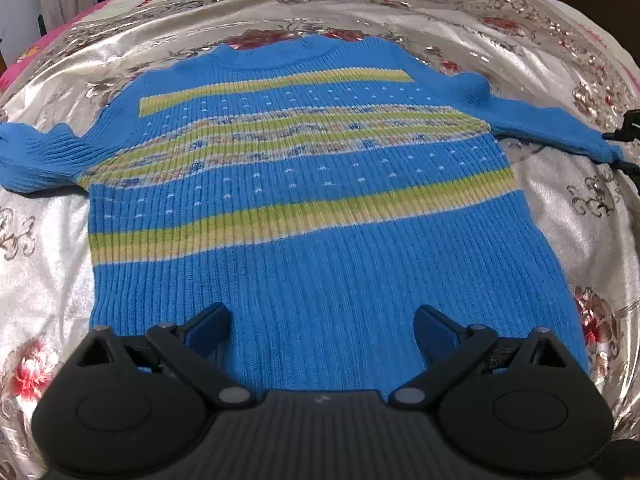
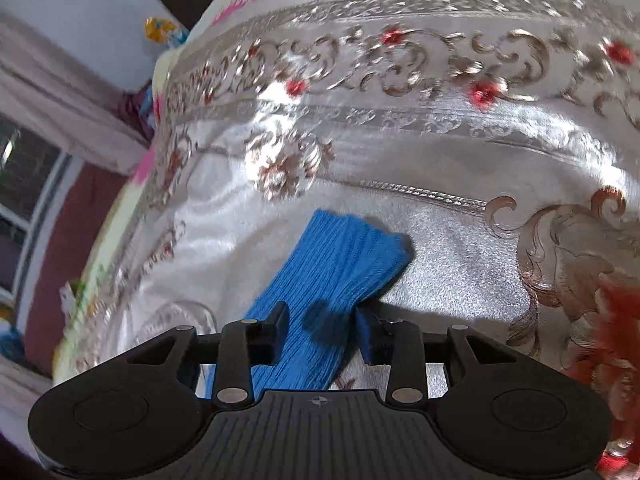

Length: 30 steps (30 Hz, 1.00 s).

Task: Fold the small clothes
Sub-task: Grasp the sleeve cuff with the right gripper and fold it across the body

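A small blue knitted sweater [image 1: 304, 208] with yellow-green stripes lies flat, front up, on a silvery flowered bedspread [image 1: 560, 208], neck at the far side. My left gripper [image 1: 323, 322] is open and empty, just above the sweater's bottom hem. The sweater's right sleeve [image 1: 552, 130] stretches out to the right, where my right gripper [image 1: 624, 140] shows at the cuff. In the right wrist view my right gripper [image 2: 322, 326] is closed on the blue sleeve [image 2: 340, 264], with the cuff end past the fingers.
The bedspread [image 2: 400, 152] covers the whole bed. A pink and yellow blanket [image 1: 132, 4] lies along the far edge. A curtain and window [image 2: 32, 184] show to the left in the right wrist view.
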Each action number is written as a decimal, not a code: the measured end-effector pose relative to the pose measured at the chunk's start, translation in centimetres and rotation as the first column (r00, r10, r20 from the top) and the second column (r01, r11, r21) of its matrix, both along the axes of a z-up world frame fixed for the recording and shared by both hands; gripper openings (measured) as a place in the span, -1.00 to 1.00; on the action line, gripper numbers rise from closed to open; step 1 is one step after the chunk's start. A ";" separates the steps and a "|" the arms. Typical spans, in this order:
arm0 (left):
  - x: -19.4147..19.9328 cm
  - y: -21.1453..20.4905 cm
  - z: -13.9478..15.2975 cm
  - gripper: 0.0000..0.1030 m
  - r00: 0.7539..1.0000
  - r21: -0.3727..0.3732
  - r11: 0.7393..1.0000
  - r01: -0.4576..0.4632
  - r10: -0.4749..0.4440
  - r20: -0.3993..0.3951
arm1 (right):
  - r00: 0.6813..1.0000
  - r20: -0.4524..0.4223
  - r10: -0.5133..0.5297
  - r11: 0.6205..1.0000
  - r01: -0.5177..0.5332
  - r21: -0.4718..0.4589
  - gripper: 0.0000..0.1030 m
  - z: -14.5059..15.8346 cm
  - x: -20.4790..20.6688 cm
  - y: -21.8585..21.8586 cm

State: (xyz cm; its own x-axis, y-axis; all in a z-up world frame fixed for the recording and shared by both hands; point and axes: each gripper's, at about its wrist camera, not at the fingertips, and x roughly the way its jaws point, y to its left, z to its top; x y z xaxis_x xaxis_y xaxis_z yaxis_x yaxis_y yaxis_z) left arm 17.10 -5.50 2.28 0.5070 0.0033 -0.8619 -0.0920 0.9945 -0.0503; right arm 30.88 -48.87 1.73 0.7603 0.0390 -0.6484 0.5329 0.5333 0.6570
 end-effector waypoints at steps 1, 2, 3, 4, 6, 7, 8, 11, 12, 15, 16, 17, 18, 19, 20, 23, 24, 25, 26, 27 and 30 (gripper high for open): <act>0.1 0.0 0.0 1.00 1.000 0.003 1.000 0.000 0.000 -0.002 | 0.999 0.023 -0.028 0.999 0.027 0.028 -0.31 -0.3 -0.5 -0.3; 0.1 0.0 0.0 1.00 1.000 0.003 1.000 0.000 0.000 -0.002 | 0.998 0.042 -0.046 0.998 0.044 0.041 -0.31 -0.5 -0.9 -0.5; 0.1 0.0 0.0 1.00 1.000 0.003 1.000 -0.002 0.002 0.000 | 0.997 0.055 -0.057 0.998 0.055 0.040 -0.30 -0.7 -1.1 -0.6; 0.2 0.0 -0.1 1.00 1.000 0.003 1.000 -0.004 0.004 0.000 | 0.996 0.065 -0.065 0.997 0.063 0.042 -0.29 -0.8 -1.1 -0.9; 0.2 -0.2 -0.2 1.00 1.000 0.012 1.000 -0.002 0.002 0.000 | 0.993 0.091 -0.071 0.995 0.064 0.078 -0.15 -1.4 -0.8 -1.3; 0.2 -0.3 -0.2 1.00 1.000 0.019 1.000 0.000 0.000 -0.001 | 0.991 0.108 -0.073 0.993 0.063 0.095 -0.04 -1.6 -0.6 -1.4; 0.1 -0.4 -0.2 1.00 1.000 0.024 1.000 0.002 -0.001 -0.002 | 0.989 0.120 -0.083 0.992 0.071 0.102 -0.04 -1.7 -0.6 -1.5; 0.1 -0.6 -0.1 1.00 1.000 0.028 1.000 0.005 -0.005 -0.006 | 0.990 0.108 -0.095 0.993 0.087 0.077 -0.27 -2.0 0.0 -1.0; 0.1 -0.6 -0.1 1.00 1.000 0.029 1.000 0.007 -0.006 -0.007 | 0.992 0.087 -0.094 0.994 0.089 0.062 -0.58 -2.0 0.1 -1.0; 0.0 -0.5 0.1 1.00 1.000 0.022 1.000 0.008 -0.008 -0.008 | 0.994 0.086 -0.072 0.994 0.064 0.088 -0.80 -1.7 -0.3 -0.9; -0.2 -0.4 0.2 1.00 1.000 0.018 1.000 0.006 -0.006 -0.007 | 0.993 0.103 -0.056 0.994 0.046 0.101 -0.82 -1.5 -0.5 -0.7; -0.3 -0.3 0.3 1.00 1.000 0.015 1.000 0.004 -0.004 -0.005 | 0.992 0.122 -0.036 0.995 0.024 0.102 -0.82 -0.9 -0.6 -0.4; -0.4 -0.1 0.4 1.00 1.000 0.010 1.000 0.001 -0.001 -0.002 | 0.989 0.149 -0.007 0.995 -0.008 0.098 -0.83 0.0 -0.6 0.3; -0.6 0.2 0.5 1.00 1.000 0.006 1.000 -0.004 0.004 0.001 | 0.984 0.177 0.022 0.994 -0.040 0.097 -0.83 0.9 -0.6 1.0; -0.8 0.4 0.6 1.00 1.000 0.004 1.000 -0.009 0.009 0.002 | 0.976 0.209 0.061 0.992 -0.081 0.093 -0.83 2.0 -0.5 2.1; -1.4 1.4 0.8 1.00 1.000 -0.006 1.000 -0.028 0.028 0.006 | 0.938 0.284 0.199 0.975 -0.220 0.044 -0.84 5.6 0.1 6.2; -1.6 1.7 0.9 1.00 0.999 -0.009 0.999 -0.034 0.034 0.008 | 0.913 0.307 0.269 0.958 -0.285 0.009 -0.84 7.1 0.5 8.5; -1.9 2.2 1.0 1.00 0.999 -0.011 0.999 -0.042 0.042 0.011 | 0.889 0.321 0.326 0.941 -0.338 -0.021 -0.84 8.2 0.8 10.4; -2.1 2.6 1.1 1.00 0.999 -0.012 0.999 -0.049 0.049 0.014 | 0.860 0.331 0.389 0.917 -0.395 -0.051 -0.84 9.3 1.1 12.6; -2.3 3.1 1.2 1.00 0.998 -0.013 0.998 -0.058 0.058 0.018 | 0.824 0.337 0.456 0.886 -0.457 -0.082 -0.84 10.2 1.3 15.2; -3.1 4.7 1.4 1.00 0.996 -0.020 0.996 -0.087 0.087 0.029 | 0.699 0.288 0.654 0.756 -0.618 -0.216 -0.84 11.7 1.4 23.7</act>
State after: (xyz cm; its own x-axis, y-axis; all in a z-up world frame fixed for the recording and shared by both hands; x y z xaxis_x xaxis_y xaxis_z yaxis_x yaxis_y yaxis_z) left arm 14.03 -0.85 3.72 0.5308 0.0326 -0.8468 -0.1763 0.9816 -0.0728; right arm 32.33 -25.17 13.47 0.7400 0.5446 -0.3948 -0.1925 0.7339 0.6515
